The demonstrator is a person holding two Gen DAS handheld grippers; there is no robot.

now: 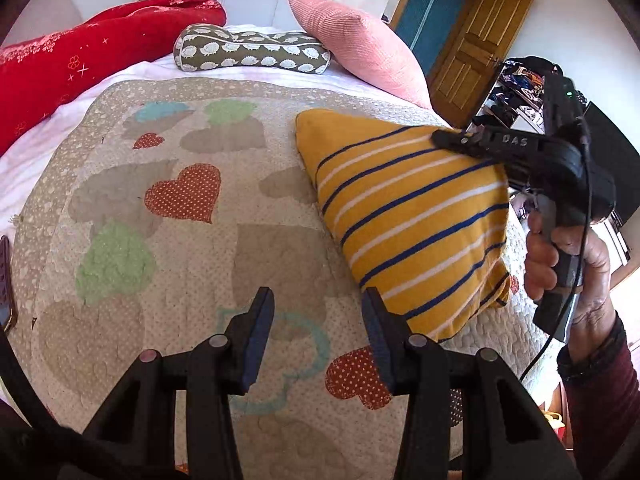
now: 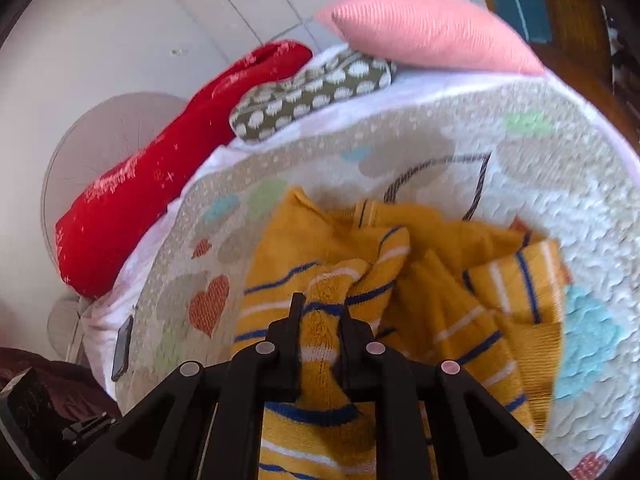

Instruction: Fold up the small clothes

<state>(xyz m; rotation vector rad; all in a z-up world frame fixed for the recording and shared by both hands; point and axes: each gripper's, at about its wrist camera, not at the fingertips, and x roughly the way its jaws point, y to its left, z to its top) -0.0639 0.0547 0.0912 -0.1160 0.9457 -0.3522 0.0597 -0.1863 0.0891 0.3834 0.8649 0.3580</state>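
A small yellow garment (image 1: 408,216) with blue and white stripes is lifted off the quilt on the right, hanging as a taut sheet. My right gripper (image 1: 440,138) is shut on its upper edge; in the right wrist view the right gripper (image 2: 320,312) pinches a bunched fold of the yellow garment (image 2: 400,280), the rest draped below on the quilt. My left gripper (image 1: 318,320) is open and empty, low over the quilt, just left of the garment's lower corner.
A heart-patterned quilt (image 1: 180,220) covers the bed. A red blanket (image 1: 80,64), a hedgehog-print bolster (image 1: 252,52) and a pink cushion (image 1: 360,48) lie at the head. A phone (image 2: 122,348) lies at the bed's left edge. A wooden door (image 1: 476,52) stands right.
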